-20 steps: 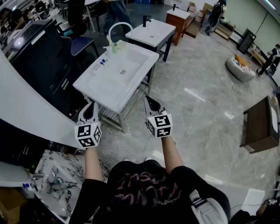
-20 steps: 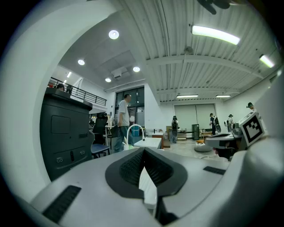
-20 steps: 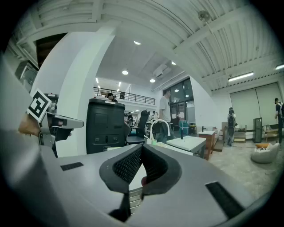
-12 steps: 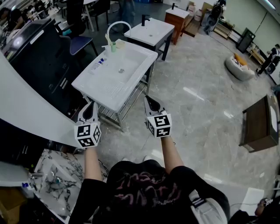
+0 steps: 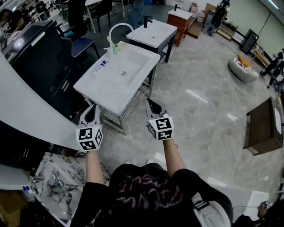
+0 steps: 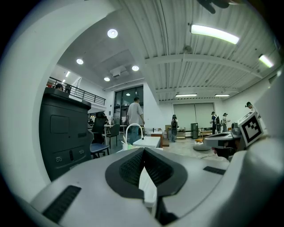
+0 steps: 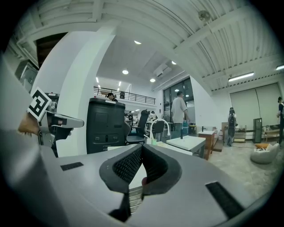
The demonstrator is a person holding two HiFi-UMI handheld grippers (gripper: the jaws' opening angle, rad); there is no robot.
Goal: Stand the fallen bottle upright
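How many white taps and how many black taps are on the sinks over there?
White taps: 1
Black taps: 2
Total: 3

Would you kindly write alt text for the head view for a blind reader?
A person holds the left gripper and right gripper, both shut and empty, toward a white sink on a metal stand. A small bottle appears to lie on its left rim.
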